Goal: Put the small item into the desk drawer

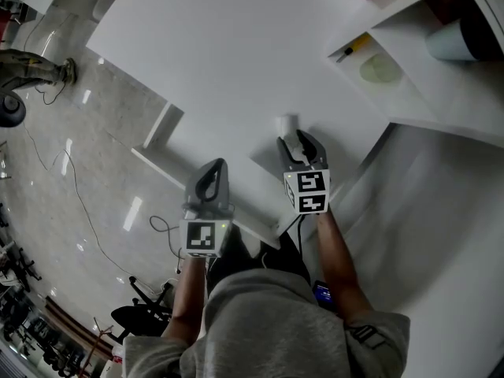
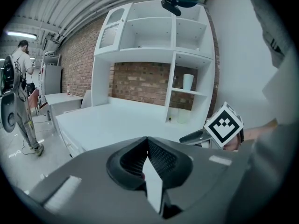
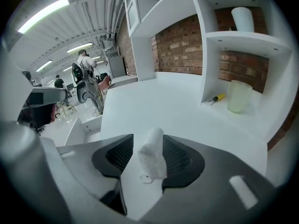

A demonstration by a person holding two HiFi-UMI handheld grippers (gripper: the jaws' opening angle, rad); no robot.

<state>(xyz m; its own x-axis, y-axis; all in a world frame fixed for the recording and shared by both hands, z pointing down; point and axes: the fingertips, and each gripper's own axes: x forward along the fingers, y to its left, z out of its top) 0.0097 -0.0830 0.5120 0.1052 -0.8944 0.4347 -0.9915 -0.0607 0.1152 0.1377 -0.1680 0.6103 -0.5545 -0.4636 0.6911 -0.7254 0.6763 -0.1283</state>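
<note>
A small white cylindrical item [image 1: 287,124] [image 3: 152,153] lies on the white desk [image 1: 236,61]. My right gripper [image 1: 292,142] [image 3: 148,138] stands open around it. The item leans by the right pad, with a clear gap to the left pad. My left gripper [image 1: 211,176] [image 2: 147,143] hovers at the desk's near edge, to the left of the right one. Its jaws meet at the tips with nothing between them. The right gripper's marker cube [image 2: 224,125] shows in the left gripper view. I cannot make out the drawer for certain.
A white shelf unit [image 1: 409,101] stands on the desk's right end. It holds a yellow-handled screwdriver [image 1: 352,47] [image 3: 216,98], a pale translucent cup [image 1: 380,69] [image 3: 238,96] and a white cup [image 1: 453,42] [image 2: 188,81]. Cables [image 1: 71,187] trail on the floor. People [image 2: 21,73] stand far off.
</note>
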